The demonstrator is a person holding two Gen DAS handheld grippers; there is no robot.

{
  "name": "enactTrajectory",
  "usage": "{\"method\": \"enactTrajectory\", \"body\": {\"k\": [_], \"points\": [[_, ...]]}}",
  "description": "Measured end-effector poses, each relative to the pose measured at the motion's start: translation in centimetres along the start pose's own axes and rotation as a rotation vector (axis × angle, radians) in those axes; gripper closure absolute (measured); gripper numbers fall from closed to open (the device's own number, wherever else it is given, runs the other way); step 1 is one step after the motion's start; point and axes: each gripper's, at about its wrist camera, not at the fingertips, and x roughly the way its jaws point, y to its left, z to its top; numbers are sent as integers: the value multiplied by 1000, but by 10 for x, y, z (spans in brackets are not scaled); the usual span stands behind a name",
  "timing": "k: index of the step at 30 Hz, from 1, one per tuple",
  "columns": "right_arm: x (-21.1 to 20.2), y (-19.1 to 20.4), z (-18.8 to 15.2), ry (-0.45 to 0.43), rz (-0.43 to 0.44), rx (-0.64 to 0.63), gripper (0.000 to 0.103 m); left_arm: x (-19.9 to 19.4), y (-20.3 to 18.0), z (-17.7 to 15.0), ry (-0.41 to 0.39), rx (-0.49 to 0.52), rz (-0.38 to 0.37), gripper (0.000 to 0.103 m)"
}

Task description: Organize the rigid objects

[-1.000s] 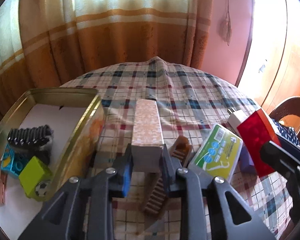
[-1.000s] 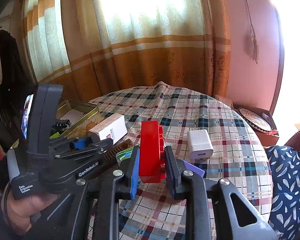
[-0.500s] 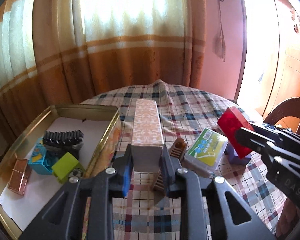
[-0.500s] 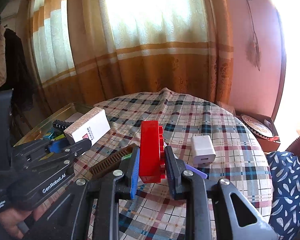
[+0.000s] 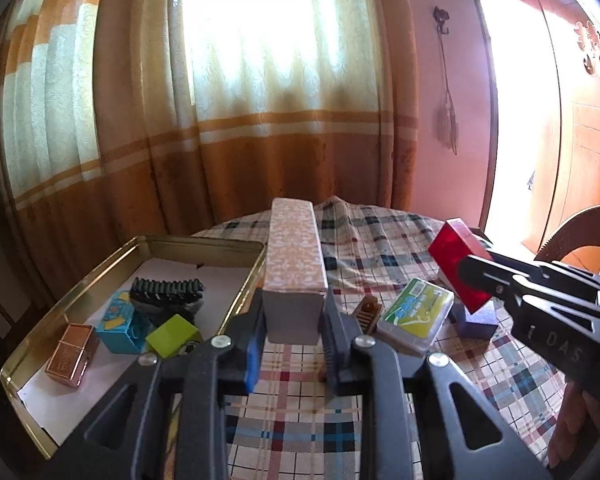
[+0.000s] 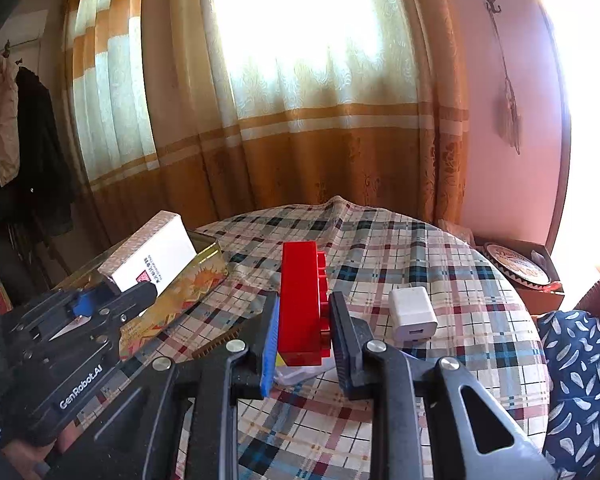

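My left gripper (image 5: 294,320) is shut on a long patterned box (image 5: 294,256) and holds it above the plaid table, just right of the gold tin tray (image 5: 204,242). The box also shows in the right wrist view (image 6: 152,254). My right gripper (image 6: 304,332) is shut on a red toy brick (image 6: 300,300), lifted above the table; it also shows in the left wrist view (image 5: 458,264). The tray holds a black comb-like piece (image 5: 166,290), a blue block (image 5: 120,322), a green block (image 5: 172,334) and a copper box (image 5: 70,352).
On the plaid cloth (image 5: 380,236) lie a green-labelled clear case (image 5: 414,314), a brown comb (image 5: 366,312), a purple block (image 5: 480,320) and a white charger (image 6: 412,314). A chair (image 5: 580,232) stands right. Curtains hang behind the table.
Both grippers have risen with their objects. The left one has tilted up and drawn back so more of the tray and curtain shows.
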Motion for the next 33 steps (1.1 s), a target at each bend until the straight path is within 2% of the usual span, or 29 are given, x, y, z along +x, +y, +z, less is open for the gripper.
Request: {"method": "enactTrajectory", "body": {"k": [8, 16, 33], "points": [[-4, 5, -1, -27, 2, -2, 77, 0, 9, -4, -3, -33, -8, 80], [-15, 15, -2, -90, -5, -38, 77, -7, 8, -7, -28, -33, -2, 80], [-23, 47, -7, -112, 47, -95, 77, -23, 28, -12, -60, -69, 26, 80]]}}
